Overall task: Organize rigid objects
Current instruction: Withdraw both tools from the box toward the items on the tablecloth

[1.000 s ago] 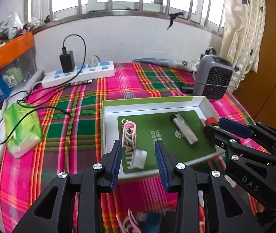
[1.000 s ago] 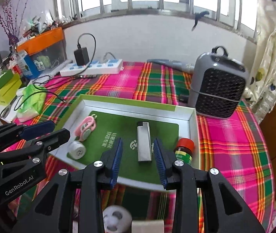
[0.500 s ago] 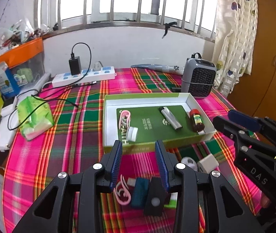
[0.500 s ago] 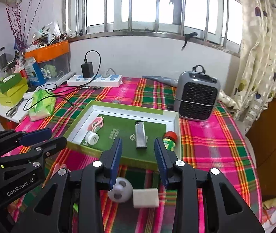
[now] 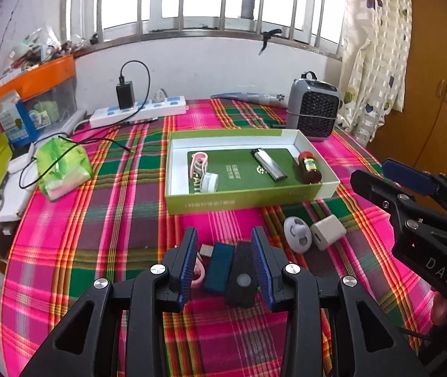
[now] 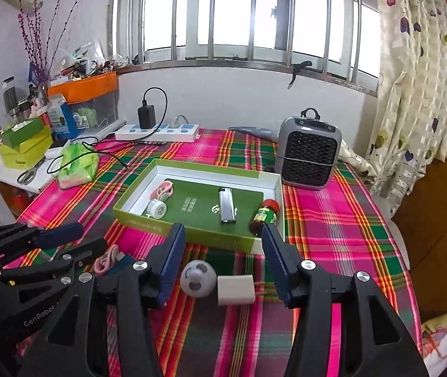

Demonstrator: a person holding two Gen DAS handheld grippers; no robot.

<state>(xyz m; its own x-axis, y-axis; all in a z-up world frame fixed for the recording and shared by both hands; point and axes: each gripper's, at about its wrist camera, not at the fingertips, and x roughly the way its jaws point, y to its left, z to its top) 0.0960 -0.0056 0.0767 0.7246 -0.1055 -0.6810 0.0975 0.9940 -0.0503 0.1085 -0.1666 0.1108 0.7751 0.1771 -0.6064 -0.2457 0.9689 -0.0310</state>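
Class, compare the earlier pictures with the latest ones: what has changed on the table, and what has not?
Both claws drew back from the box toward the loose items in front. The right claw has just been opening, with nothing held; the left claw kept its gap. The lighter, bottle and other box contents stayed put.

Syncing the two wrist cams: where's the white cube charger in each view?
Left wrist: the white cube charger lies on the cloth, right of centre, just right of the round white face toy and in front of the green box.
Right wrist: the charger sits low at centre, between the open right gripper fingers, toy to its left.
Shared landmark: the grey heater behind the box.
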